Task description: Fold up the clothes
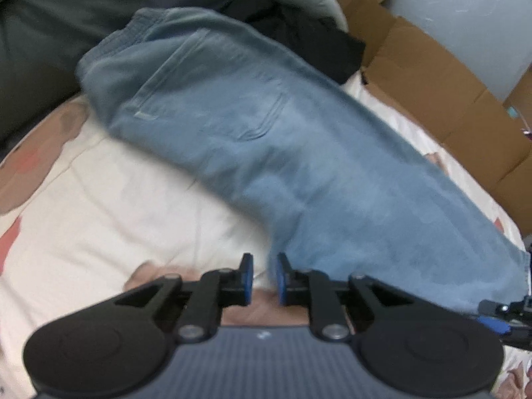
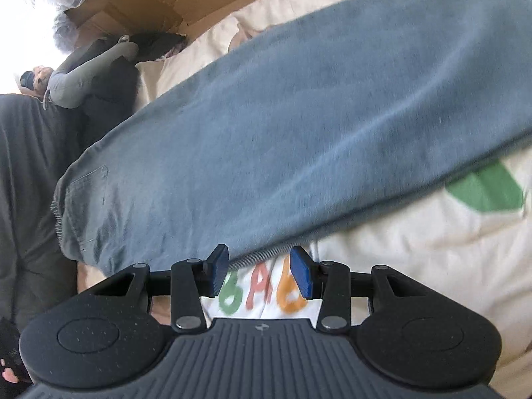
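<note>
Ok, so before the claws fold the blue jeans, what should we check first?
1. Left claw open and empty: ok, blue pads apart, nothing between them.
2. Right claw open and empty: ok, wide gap, only the printed sheet shows through.
3. Jeans lying flat on the bed cover: ok, already doubled lengthwise, back pocket facing up.
4. Jeans' edge within reach: ok, the near edge sits just beyond both claws.
5. Dark clothes clear of the waistband: cannot tell, they lie close behind it.
6. Hem ends lined up: cannot tell, the pictures are blurred.
</note>
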Action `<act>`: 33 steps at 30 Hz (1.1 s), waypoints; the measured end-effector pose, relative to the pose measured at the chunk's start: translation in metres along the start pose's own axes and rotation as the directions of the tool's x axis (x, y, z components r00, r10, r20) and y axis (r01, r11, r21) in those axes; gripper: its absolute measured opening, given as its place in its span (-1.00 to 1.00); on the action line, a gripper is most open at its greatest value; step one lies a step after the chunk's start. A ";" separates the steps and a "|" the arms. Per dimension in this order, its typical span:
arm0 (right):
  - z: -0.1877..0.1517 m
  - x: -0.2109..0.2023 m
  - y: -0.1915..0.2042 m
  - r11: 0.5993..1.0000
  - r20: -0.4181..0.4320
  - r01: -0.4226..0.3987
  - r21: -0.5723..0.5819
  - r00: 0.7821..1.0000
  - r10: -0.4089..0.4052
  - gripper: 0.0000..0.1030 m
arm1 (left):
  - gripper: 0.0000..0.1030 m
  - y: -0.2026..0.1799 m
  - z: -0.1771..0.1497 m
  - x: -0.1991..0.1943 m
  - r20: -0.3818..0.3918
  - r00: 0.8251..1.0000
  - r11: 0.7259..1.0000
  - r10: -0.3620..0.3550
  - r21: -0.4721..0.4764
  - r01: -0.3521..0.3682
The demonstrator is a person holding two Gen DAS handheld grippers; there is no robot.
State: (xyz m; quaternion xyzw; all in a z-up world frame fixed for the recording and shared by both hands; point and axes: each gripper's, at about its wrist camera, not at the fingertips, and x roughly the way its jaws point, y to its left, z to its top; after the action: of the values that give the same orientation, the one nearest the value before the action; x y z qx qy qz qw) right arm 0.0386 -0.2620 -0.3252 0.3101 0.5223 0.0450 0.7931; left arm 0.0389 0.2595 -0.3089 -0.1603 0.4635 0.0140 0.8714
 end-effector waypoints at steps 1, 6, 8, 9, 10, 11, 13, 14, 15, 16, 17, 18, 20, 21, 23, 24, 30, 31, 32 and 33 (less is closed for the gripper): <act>0.003 0.002 0.001 1.000 0.006 0.009 -0.008 1.000 -0.009 -0.07 | -0.71 -0.004 0.003 0.003 0.006 1.000 1.000 -0.013 0.007 0.013; 0.009 0.019 0.001 0.998 0.016 0.059 0.016 0.998 -0.059 -0.06 | -0.61 -0.017 0.013 0.024 -0.002 0.999 0.999 -0.033 0.029 0.033; 0.005 0.026 0.003 0.996 0.007 0.093 0.006 0.996 -0.093 -0.06 | -0.59 -0.016 0.013 0.039 -0.039 0.999 1.000 -0.011 0.027 0.012; 0.002 0.030 0.005 0.994 0.002 0.111 -0.002 0.994 -0.111 -0.06 | -0.59 -0.014 0.013 0.045 -0.045 0.999 1.000 -0.005 0.024 0.006; -0.001 0.033 0.006 0.992 -0.004 0.126 -0.016 0.992 -0.126 -0.06 | -0.59 -0.013 0.014 0.047 -0.045 0.999 1.000 -0.002 0.025 0.003; -0.004 0.035 0.007 0.990 -0.013 0.139 -0.033 0.990 -0.139 -0.06 | -0.59 -0.013 0.015 0.049 -0.044 0.999 1.000 -0.001 0.028 0.002; -0.008 0.036 0.007 0.988 -0.018 0.146 -0.055 0.989 -0.147 -0.06 | -0.59 -0.015 0.021 0.046 -0.038 0.999 0.999 -0.001 0.036 0.002; -0.008 0.035 0.007 0.988 -0.021 0.146 -0.053 0.989 -0.147 -0.06 | -0.59 -0.017 0.024 0.042 -0.025 1.000 0.999 -0.002 0.045 0.003; -0.007 0.034 0.007 0.989 -0.023 0.144 -0.044 0.989 -0.145 -0.06 | -0.58 -0.019 0.028 0.039 -0.013 1.000 0.999 -0.003 0.053 0.004; -0.006 0.033 0.007 0.989 -0.021 0.141 -0.036 0.990 -0.142 -0.06 | -0.56 -0.020 0.032 0.035 0.000 1.000 0.998 -0.005 0.062 0.005; -0.005 0.031 0.008 0.990 -0.018 0.138 -0.030 0.990 -0.139 -0.06 | -0.53 -0.022 0.036 0.032 0.011 1.000 0.998 -0.008 0.067 0.007; -0.004 0.029 0.009 0.990 -0.011 0.135 -0.033 0.991 -0.136 -0.06 | -0.52 -0.022 0.042 0.030 0.022 1.000 0.998 -0.012 0.069 0.010; -0.001 0.023 0.013 0.990 0.004 0.130 -0.049 0.992 -0.130 -0.06 | -0.46 -0.025 0.054 0.026 0.042 0.999 0.996 -0.016 0.083 0.012; 0.001 0.020 0.016 0.990 0.012 0.128 -0.059 0.992 -0.127 -0.06 | -0.45 -0.026 0.061 0.027 0.052 0.999 0.995 -0.014 0.095 0.009; 0.005 0.014 0.020 0.989 0.024 0.127 -0.074 0.992 -0.125 -0.06 | -0.31 -0.029 0.073 0.030 0.071 0.997 0.992 -0.006 0.122 -0.003; 0.008 0.012 0.021 0.988 0.032 0.134 -0.076 0.991 -0.132 -0.06 | -0.29 -0.030 0.079 0.034 0.074 0.997 0.990 0.004 0.139 -0.014; 0.028 0.005 0.020 0.979 0.080 0.187 -0.082 0.980 -0.181 -0.06 | -0.32 -0.027 0.103 0.070 0.029 0.997 0.987 0.078 0.140 -0.082; 0.031 0.004 0.020 0.977 0.088 0.196 -0.082 0.978 -0.189 -0.06 | -0.32 -0.026 0.106 0.075 0.023 0.995 0.986 0.095 0.134 -0.098; 0.035 0.002 0.019 0.975 0.097 0.205 -0.083 0.976 -0.197 -0.06 | -0.32 -0.026 0.108 0.079 0.020 0.994 0.985 0.106 0.136 -0.107; 0.038 0.001 0.019 0.973 0.105 0.214 -0.083 0.973 -0.205 -0.06 | -0.32 -0.025 0.110 0.083 0.019 0.994 0.983 0.112 0.143 -0.113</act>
State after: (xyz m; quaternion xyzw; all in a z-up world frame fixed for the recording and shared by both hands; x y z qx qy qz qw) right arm 0.0764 -0.2629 -0.3058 0.2174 0.5110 -0.0292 0.8311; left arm 0.1788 0.2574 -0.3125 -0.0705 0.4670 0.0307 0.8809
